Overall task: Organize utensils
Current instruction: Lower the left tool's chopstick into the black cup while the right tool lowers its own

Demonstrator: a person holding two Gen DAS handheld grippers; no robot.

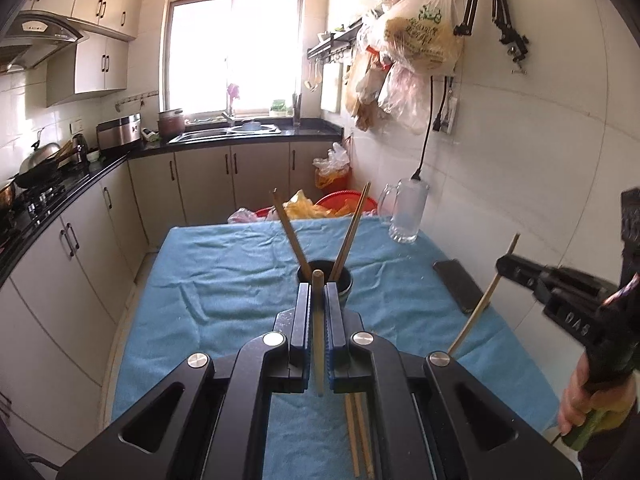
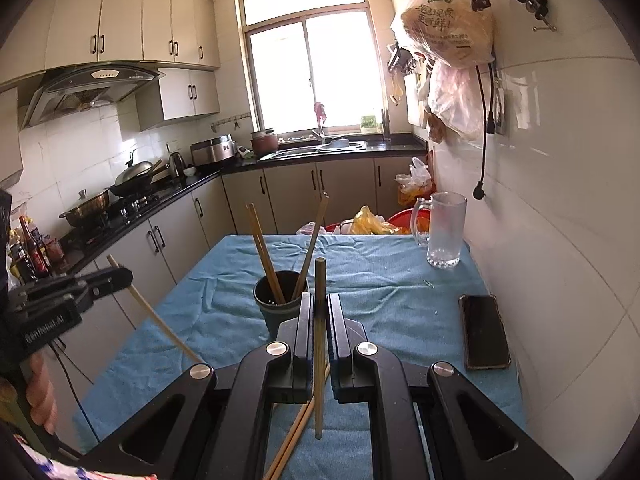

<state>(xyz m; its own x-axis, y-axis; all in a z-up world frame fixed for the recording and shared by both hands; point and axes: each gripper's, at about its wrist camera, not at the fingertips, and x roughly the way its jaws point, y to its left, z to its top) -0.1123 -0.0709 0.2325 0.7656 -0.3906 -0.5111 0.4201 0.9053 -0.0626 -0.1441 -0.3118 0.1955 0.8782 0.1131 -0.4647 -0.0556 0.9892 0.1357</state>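
A dark cup [image 1: 345,286] stands mid-table on the blue cloth [image 1: 220,280] with two chopsticks [image 1: 294,236] leaning apart in it. My left gripper [image 1: 318,288] is shut on one wooden chopstick [image 1: 318,340], held upright just short of the cup. At the right of this view, my right gripper [image 1: 502,266] grips another chopstick [image 1: 486,300]. In the right wrist view, my right gripper [image 2: 319,296] is shut on its chopstick [image 2: 319,340] near the cup [image 2: 272,308]. The left gripper [image 2: 126,274] shows at the left with its chopstick [image 2: 160,316]. Loose chopsticks [image 2: 296,436] lie on the cloth below.
A glass mug [image 2: 444,232] stands at the table's far right corner, and a black phone [image 2: 484,332] lies by the tiled wall. Red basins with bags [image 1: 344,204] sit beyond the far edge. A counter with a stove and pans [image 2: 120,200] runs along the left.
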